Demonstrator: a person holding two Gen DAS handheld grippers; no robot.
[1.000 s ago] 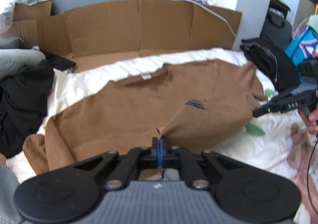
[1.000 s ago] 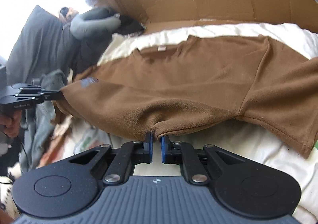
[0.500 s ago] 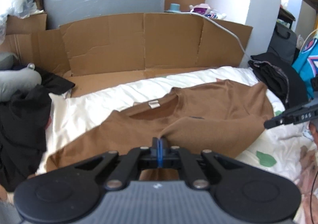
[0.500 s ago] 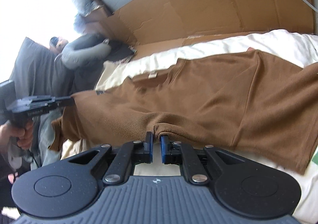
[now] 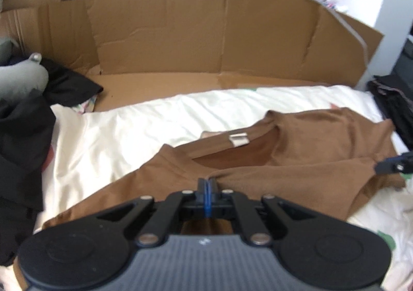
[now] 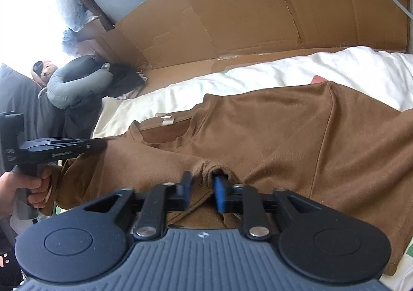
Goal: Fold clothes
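Left wrist view: your left gripper (image 5: pixel 207 186) pinches the brown shirt (image 5: pixel 322 136) lying folded on the white sheet (image 5: pixel 129 126); your right gripper (image 6: pixel 202 187) is spread, fabric between its fingers.

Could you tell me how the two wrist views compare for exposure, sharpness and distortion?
Left wrist view: evenly lit, soft overall; the cardboard sheet bows from fisheye distortion. Right wrist view: upper left blown out to white, the brown T-shirt fairly sharp, the right gripper fingertips smeared, and the scene tilted.

R gripper (image 6: pixel 202 191) jaws apart over brown shirt (image 6: pixel 284 141).
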